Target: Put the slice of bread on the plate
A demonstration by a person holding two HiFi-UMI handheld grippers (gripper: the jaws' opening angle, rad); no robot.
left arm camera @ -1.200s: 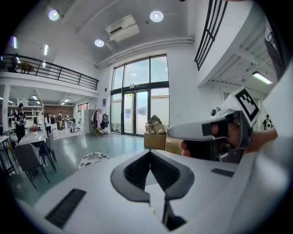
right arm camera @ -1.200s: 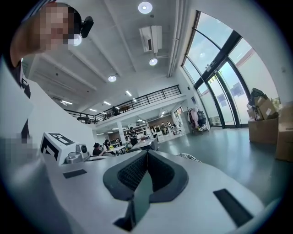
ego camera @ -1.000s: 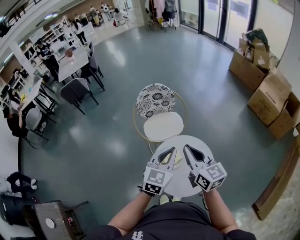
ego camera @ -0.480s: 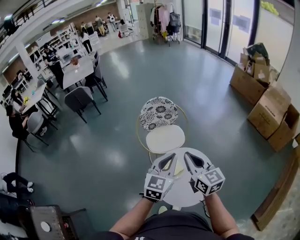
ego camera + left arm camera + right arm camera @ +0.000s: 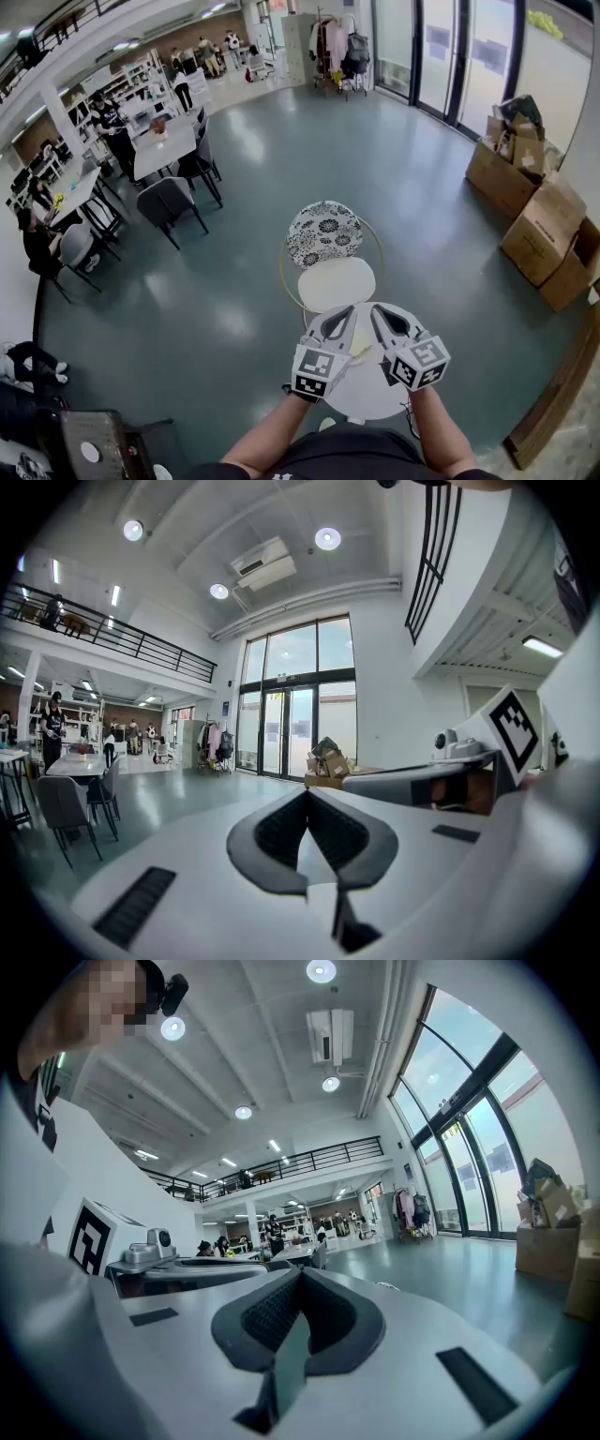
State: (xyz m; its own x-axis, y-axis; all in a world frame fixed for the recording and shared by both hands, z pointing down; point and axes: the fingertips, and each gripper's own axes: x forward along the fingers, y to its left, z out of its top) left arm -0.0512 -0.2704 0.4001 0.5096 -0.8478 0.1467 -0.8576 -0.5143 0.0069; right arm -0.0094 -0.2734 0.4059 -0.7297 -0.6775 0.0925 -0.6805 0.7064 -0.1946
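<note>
A small round white table (image 5: 375, 398) stands right in front of the person. Above it, side by side and pointing away, are my left gripper (image 5: 345, 313) and my right gripper (image 5: 378, 312). On the tabletop between them shows a pale yellowish patch (image 5: 360, 341); it is mostly hidden, and I cannot tell whether it is the bread or the plate. The left gripper view has the left gripper (image 5: 307, 795) shut and empty, aimed level across the hall. The right gripper (image 5: 300, 1274) is likewise shut with nothing in it. Neither gripper view shows the tabletop.
A chair with a white seat (image 5: 336, 282) and a patterned backrest (image 5: 323, 232) stands just beyond the table. Cardboard boxes (image 5: 530, 211) pile up at the right wall. Tables, chairs (image 5: 173, 202) and people fill the far left. Grey floor lies between.
The head view has tilted, so the chair and table sit a little lower and to the right. Both grippers stay shut, side by side over the table.
</note>
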